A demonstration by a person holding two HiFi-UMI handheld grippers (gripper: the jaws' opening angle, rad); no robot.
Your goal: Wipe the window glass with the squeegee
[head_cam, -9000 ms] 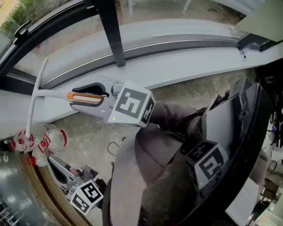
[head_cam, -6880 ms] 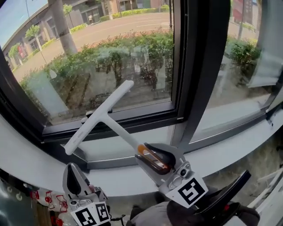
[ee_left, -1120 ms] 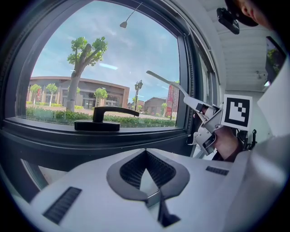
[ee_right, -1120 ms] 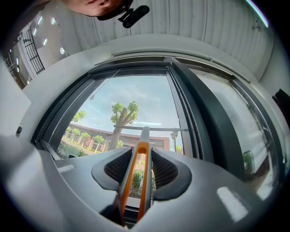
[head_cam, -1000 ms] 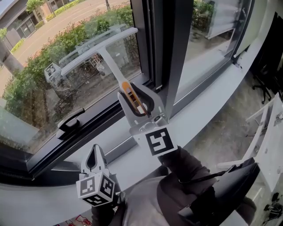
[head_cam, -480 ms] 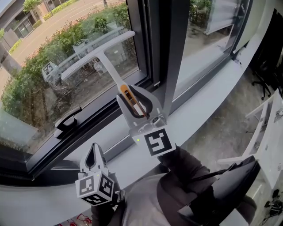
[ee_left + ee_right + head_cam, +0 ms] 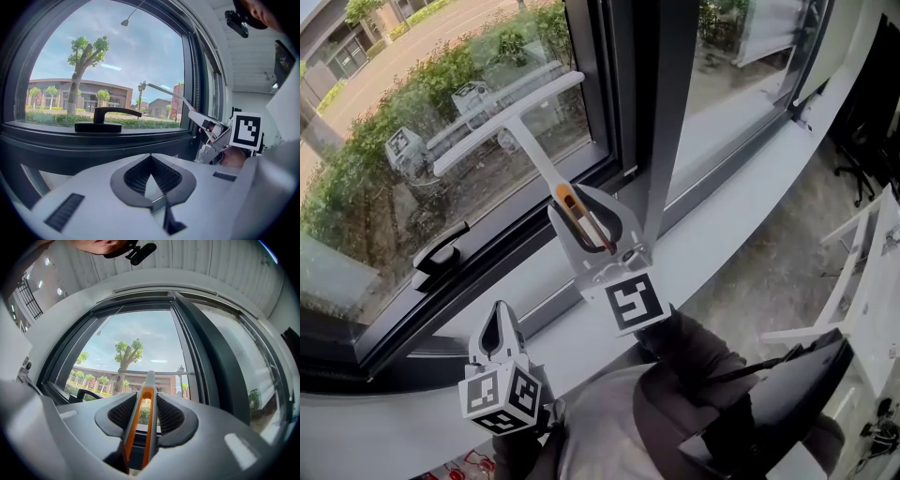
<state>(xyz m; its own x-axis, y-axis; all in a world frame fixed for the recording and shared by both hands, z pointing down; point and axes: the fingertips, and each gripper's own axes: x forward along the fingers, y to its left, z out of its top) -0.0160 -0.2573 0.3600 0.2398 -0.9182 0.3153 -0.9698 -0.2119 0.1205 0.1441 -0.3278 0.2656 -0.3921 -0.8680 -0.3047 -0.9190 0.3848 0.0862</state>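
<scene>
The white squeegee (image 7: 508, 120) has an orange-trimmed handle (image 7: 140, 420) clamped in my right gripper (image 7: 579, 217). Its long blade lies against the window glass (image 7: 412, 131), slanting up to the right just left of the dark mullion (image 7: 661, 103). In the left gripper view the squeegee (image 7: 173, 96) shows as a thin bar at the pane's right side. My left gripper (image 7: 496, 339) hangs low by the sill, its jaws closed together with nothing between them (image 7: 151, 180), pointing toward the window frame.
A black window handle (image 7: 441, 258) sits on the lower frame left of the squeegee. The white sill (image 7: 741, 187) runs along under the glass. A second pane (image 7: 741, 56) lies right of the mullion. A chair back (image 7: 778, 403) is at lower right.
The squeegee blade has slid a little down the glass with my right gripper. My left gripper has stayed where it was.
</scene>
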